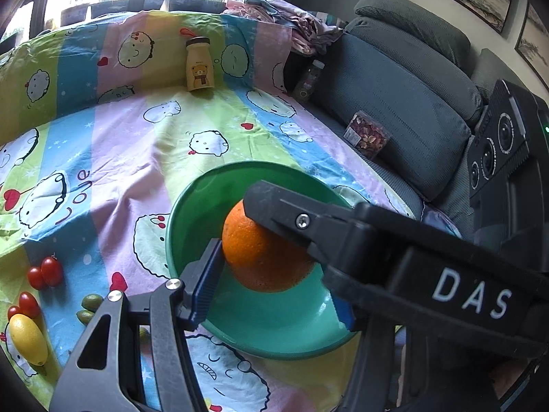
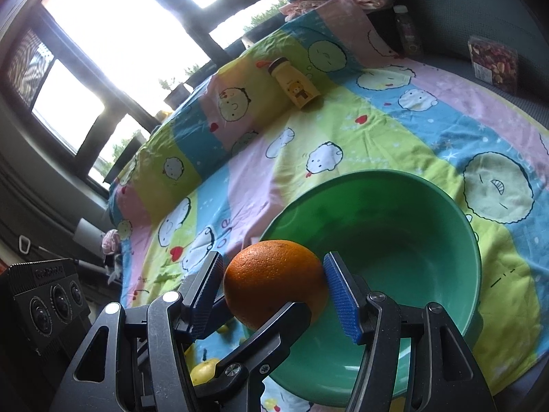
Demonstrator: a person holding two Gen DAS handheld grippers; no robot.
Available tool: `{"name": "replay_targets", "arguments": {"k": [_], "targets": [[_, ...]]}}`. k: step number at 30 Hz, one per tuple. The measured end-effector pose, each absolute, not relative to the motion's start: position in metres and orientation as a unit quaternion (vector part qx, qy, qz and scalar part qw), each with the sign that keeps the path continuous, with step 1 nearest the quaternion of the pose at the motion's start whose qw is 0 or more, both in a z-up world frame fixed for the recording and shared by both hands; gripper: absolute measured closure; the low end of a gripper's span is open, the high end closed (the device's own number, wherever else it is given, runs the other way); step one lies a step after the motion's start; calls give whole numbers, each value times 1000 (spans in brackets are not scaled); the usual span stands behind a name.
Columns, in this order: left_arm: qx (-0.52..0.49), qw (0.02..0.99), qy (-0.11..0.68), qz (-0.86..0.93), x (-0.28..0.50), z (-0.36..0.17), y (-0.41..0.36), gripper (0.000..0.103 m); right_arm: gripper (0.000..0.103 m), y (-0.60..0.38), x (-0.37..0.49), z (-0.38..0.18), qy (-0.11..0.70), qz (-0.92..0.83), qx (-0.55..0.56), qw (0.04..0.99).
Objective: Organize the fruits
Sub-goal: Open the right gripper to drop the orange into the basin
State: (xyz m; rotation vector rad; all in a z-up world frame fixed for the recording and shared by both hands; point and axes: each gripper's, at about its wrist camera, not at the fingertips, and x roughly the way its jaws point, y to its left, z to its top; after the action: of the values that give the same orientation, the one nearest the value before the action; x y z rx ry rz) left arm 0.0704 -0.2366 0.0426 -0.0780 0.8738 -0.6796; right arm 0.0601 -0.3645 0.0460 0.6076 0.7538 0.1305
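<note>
An orange [image 1: 264,257] hangs over the green bowl [image 1: 274,329], gripped from two sides at once. My left gripper [image 1: 271,285] is shut on it: its left blue pad presses the fruit's side, and its right pad is mostly hidden. One finger of my right gripper [image 1: 274,206] crosses over the top of the orange. In the right wrist view my right gripper [image 2: 272,274] is shut on the orange [image 2: 274,281], a blue pad against each side. The left gripper's black finger [image 2: 271,329] runs under the fruit, at the near rim of the bowl [image 2: 411,240].
Cherry tomatoes [image 1: 44,274], a lemon [image 1: 27,340] and small green fruits [image 1: 91,304] lie on the cartoon-print sheet left of the bowl. A yellow bear bottle [image 1: 199,67] stands at the back. A clear box [image 1: 367,134] and a bottle [image 1: 308,79] rest by the grey sofa.
</note>
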Motion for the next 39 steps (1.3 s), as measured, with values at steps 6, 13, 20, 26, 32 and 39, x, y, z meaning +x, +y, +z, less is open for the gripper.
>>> {"name": "replay_targets", "arguments": {"k": [6,13,20,26,32,39], "targets": [[-37,838,433,-330,75,31,-249,46,39,-376,63,35,379,49,295,876],[-40,826,451,-335,78,20,-260,46,39,-388,63,23,390,35,309,867],[-43,817,468,-334,80,11,-263,45,39,-391,66,16,406,25,310,859],[-34,825,457,-330,80,11,-263,51,39,-387,68,14,414,19,299,860],[-37,828,451,-329,77,20,-256,51,39,-383,66,21,403,24,292,867],[-51,848,432,-303,65,36,-224,47,39,-372,60,33,385,35,284,877]]}}
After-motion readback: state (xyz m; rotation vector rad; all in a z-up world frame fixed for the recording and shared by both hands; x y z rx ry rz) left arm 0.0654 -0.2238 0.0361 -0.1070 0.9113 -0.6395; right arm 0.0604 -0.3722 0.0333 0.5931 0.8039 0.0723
